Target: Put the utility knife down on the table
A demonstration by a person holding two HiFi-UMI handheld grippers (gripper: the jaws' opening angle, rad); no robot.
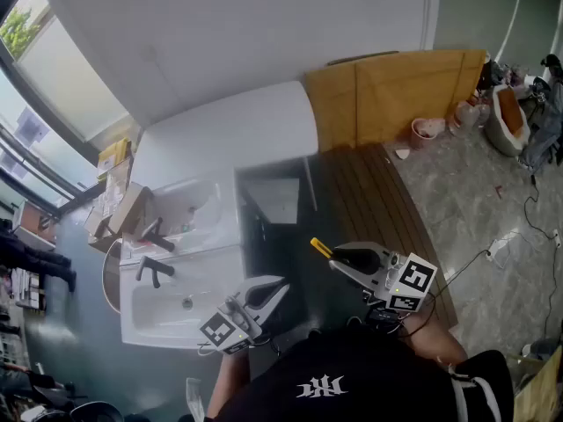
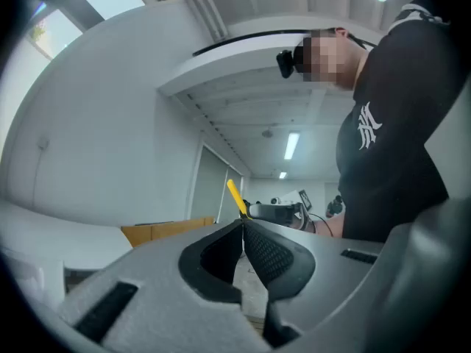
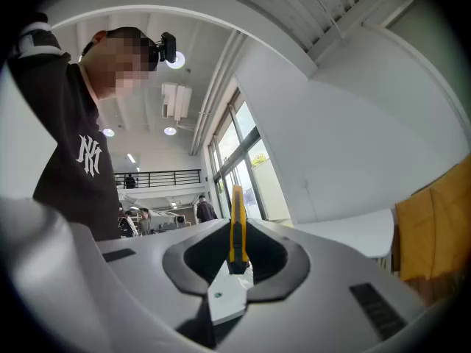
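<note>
The yellow utility knife (image 1: pixel 321 247) sticks out of my right gripper (image 1: pixel 335 258), which is shut on it and held in the air over the dark slatted boards (image 1: pixel 369 196). In the right gripper view the knife (image 3: pixel 236 223) stands upright between the shut jaws of the gripper (image 3: pixel 237 262), with a white tag below it. My left gripper (image 1: pixel 283 287) hovers lower left, next to the white sink (image 1: pixel 145 310); its jaws (image 2: pixel 243 228) meet with nothing between them. The left gripper view also catches the knife (image 2: pixel 235 195) beyond its tips. A white table top (image 1: pixel 237 130) lies further ahead.
Two black taps (image 1: pixel 154 269) stand on the sink. Cardboard boxes (image 1: pixel 123 209) sit left of the table. A wooden panel (image 1: pixel 396 86) leans at the back, with a pink pot (image 1: pixel 427 130) and clutter on the stone floor. Cables (image 1: pixel 519 236) trail at right.
</note>
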